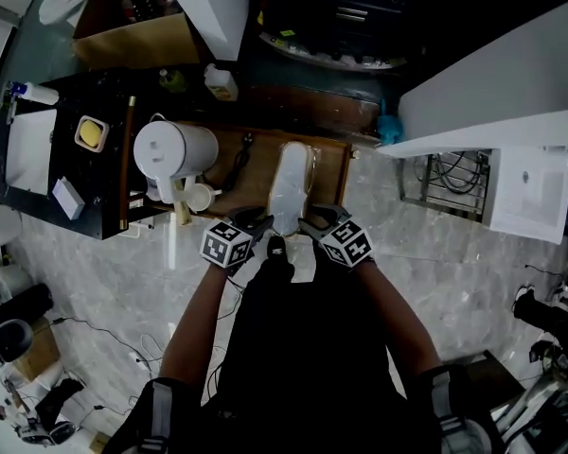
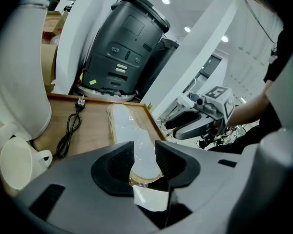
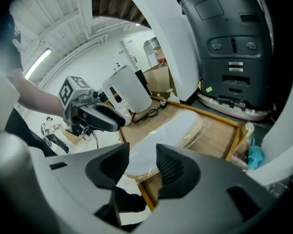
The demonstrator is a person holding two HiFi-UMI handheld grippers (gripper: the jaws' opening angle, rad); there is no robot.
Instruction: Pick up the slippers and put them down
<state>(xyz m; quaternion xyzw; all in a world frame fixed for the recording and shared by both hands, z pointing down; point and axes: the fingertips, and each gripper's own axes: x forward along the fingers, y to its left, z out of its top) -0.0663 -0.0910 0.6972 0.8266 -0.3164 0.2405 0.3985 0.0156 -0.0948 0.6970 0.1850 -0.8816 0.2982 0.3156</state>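
head view: the wrapped slippers (image 1: 290,183) lie on the wooden tabletop (image 1: 332,162), near end between left gripper (image 1: 260,224) and right gripper (image 1: 312,223); the slick wrap could slip if one side pinches alone. left gripper view: fingers (image 2: 172,160) released, heel in their gap. right gripper view: fingers (image 3: 175,165) released, straddling the heel.

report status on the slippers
Both jaws open, left gripper and right gripper at near end. Slippers lying on wooden tray. White jug alongside, not touching.

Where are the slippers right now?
Head view, centre: the slippers lie on the wooden tray, right of the white kettle, their near end between the left gripper and right gripper.
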